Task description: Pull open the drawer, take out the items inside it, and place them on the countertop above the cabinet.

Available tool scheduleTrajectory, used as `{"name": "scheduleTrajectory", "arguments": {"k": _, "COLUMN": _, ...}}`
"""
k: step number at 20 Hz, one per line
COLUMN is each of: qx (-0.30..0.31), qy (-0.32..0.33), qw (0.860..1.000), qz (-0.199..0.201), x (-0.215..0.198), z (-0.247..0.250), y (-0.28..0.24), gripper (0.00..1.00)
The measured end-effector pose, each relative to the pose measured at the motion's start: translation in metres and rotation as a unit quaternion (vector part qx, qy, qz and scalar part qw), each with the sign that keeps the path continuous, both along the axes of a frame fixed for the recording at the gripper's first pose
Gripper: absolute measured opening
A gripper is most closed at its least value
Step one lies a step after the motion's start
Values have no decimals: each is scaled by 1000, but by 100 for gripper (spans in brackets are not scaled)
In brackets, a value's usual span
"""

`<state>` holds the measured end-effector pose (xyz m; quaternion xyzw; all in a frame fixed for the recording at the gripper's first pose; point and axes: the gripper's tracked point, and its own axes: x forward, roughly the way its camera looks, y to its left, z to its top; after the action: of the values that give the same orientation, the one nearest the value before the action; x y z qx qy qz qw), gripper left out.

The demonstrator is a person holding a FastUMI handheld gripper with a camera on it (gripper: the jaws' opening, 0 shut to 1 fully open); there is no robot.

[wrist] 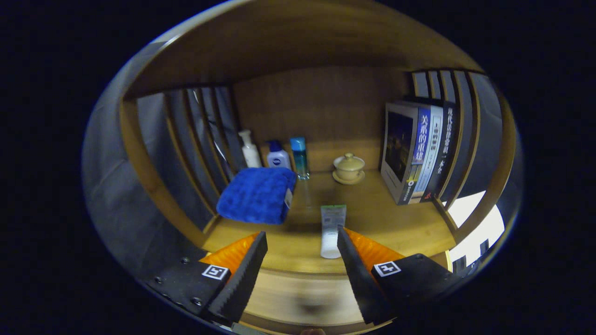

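1. Tube [332, 231] of cream, white with a green band at its far end, lying flat on the wooden countertop [396, 223] in the lower centre of the frame, cap toward the camera, just beside the inner edge of the right finger.
2. Gripper [302, 253] spread wide, nothing pinched between the fingers; whether the right finger touches the tube, cannot tell.
3. Further back, left of centre: folded blue towel [258, 194]; behind it a white pump bottle [250, 150], a small white bottle with blue cap [278, 156] and a teal bottle [300, 156].
4. At the centre back, a lidded cup on saucer [348, 168]; at the right, standing books [419, 151].
5. Drawer front probably the blurred wooden band at the bottom of the frame; open or closed, not clear.
6. Step in hand, as a judgement: tube seems already set down and released on the countertop.
7. Next move likely: draw back, go down to the drawer, check for any remaining item.
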<state>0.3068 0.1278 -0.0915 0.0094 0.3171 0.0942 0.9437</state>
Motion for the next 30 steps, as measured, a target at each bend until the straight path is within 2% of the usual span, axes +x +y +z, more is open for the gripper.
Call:
{"name": "scheduleTrajectory", "arguments": {"k": 5, "qx": 18, "qy": -55, "qw": 998, "qz": 20, "x": -53, "z": 48, "y": 11, "gripper": 97}}
{"name": "scheduleTrajectory", "arguments": {"k": 10, "qx": 15, "qy": -105, "qw": 994, "qz": 22, "x": -106, "z": 56, "y": -1, "gripper": 97}}
{"name": "scheduleTrajectory", "arguments": {"k": 20, "qx": 19, "qy": -154, "qw": 988, "qz": 22, "x": -188, "z": 20, "y": -5, "gripper": 97}}
{"name": "scheduleTrajectory", "arguments": {"k": 23, "qx": 1, "qy": -175, "qw": 984, "qz": 20, "x": -206, "z": 12, "y": -10, "gripper": 97}}
{"name": "scheduleTrajectory", "arguments": {"k": 30, "qx": -31, "qy": -184, "qw": 982, "qz": 13, "x": -230, "z": -55, "y": -13, "gripper": 97}}
